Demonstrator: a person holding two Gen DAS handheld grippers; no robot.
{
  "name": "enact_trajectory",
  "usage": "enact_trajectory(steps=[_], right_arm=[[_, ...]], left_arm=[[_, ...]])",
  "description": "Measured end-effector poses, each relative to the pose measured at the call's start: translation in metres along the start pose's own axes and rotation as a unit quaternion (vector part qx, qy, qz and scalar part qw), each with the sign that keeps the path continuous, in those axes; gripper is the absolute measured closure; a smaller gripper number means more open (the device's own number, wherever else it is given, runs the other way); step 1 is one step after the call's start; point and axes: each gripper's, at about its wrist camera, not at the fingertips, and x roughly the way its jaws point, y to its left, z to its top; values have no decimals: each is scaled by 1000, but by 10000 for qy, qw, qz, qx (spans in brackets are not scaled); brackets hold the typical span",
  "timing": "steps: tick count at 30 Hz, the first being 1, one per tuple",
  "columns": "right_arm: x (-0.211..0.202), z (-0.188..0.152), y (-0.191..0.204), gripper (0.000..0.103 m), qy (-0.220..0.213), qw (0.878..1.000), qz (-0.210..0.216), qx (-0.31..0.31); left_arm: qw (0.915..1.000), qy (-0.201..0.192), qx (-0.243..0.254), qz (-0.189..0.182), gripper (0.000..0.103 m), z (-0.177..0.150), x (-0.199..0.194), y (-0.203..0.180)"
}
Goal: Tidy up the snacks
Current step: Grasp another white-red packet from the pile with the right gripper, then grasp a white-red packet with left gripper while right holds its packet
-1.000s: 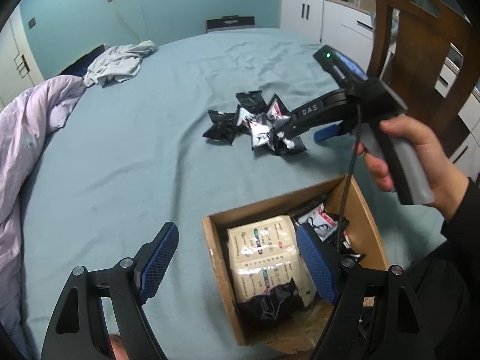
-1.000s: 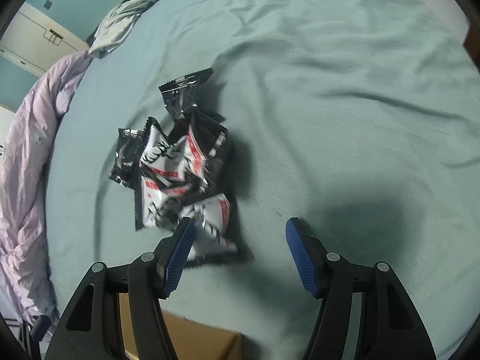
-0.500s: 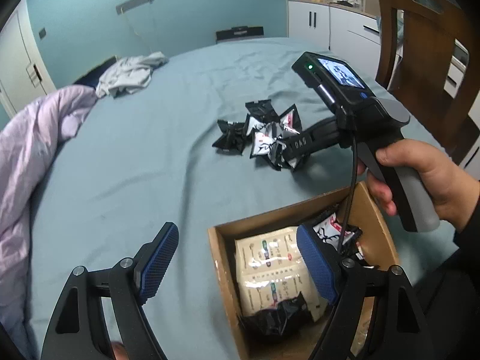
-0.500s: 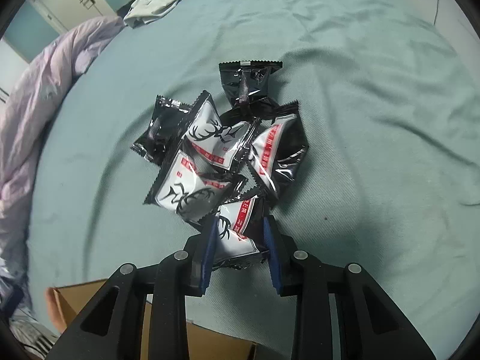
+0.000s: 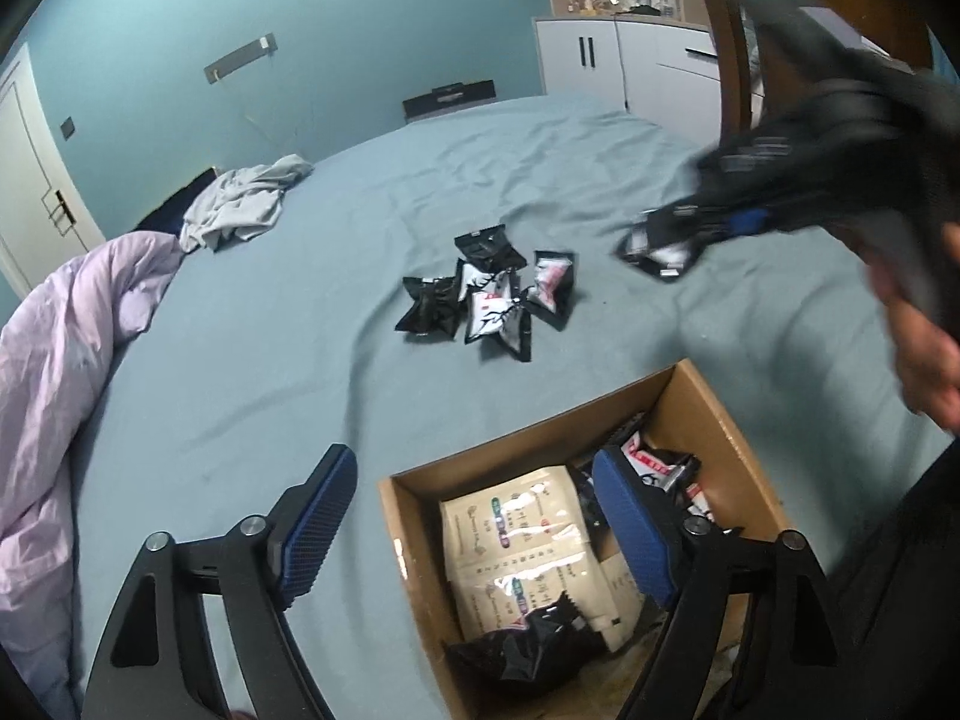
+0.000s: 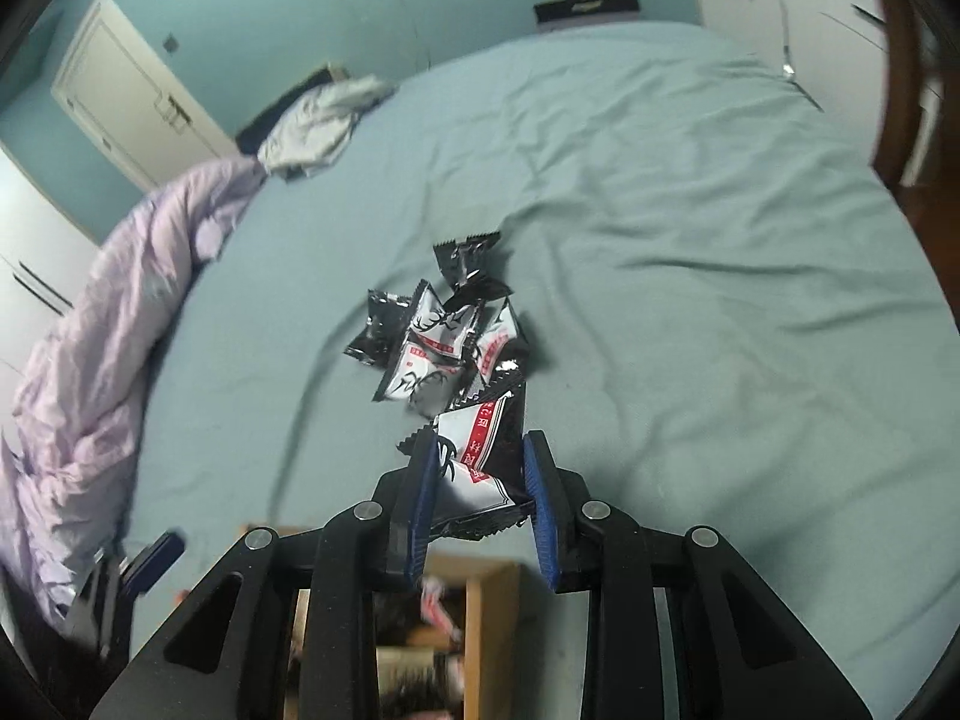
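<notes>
My right gripper (image 6: pixel 480 480) is shut on a black, white and red snack packet (image 6: pixel 477 462) and holds it in the air; in the left wrist view the gripper (image 5: pixel 696 228) and packet (image 5: pixel 660 249) show blurred at the right. A pile of several similar packets (image 5: pixel 489 294) lies on the blue-grey sheet, and also shows in the right wrist view (image 6: pixel 441 330). An open cardboard box (image 5: pixel 414 546) in front holds cream packets (image 5: pixel 516 540) and black ones. My left gripper (image 5: pixel 474 534) is open and empty, straddling the box's left wall.
A lilac duvet (image 5: pixel 54 372) is bunched along the left. Grey clothes (image 5: pixel 240 210) lie at the far edge. A wooden chair (image 5: pixel 810 12) and white cabinets (image 5: pixel 630 66) stand at the right. The box edge shows below my right gripper (image 6: pixel 474 612).
My right gripper closed on one packet at the near edge of the pile, then lifted it up and back from the pile. My left gripper stayed open by the box.
</notes>
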Motion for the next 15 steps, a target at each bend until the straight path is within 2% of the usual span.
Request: enact_trajectory(steps=[3, 6, 10, 15], right_arm=[[-35, -31, -3, 77, -375, 9992, -107, -19], [-60, -65, -2, 77, -513, 9986, 100, 23], [-85, -98, -2, 77, -720, 9971, 244, 2], [-84, -103, 9, 77, -916, 9954, 21, -284]], left_arm=[[9997, 226, -49, -114, 18, 8, 10, 2], [9975, 621, -241, -255, 18, 26, 31, 7], [9945, 844, -475, -399, 17, 58, 61, 11], [9907, 1129, -643, -416, 16, 94, 117, 3]])
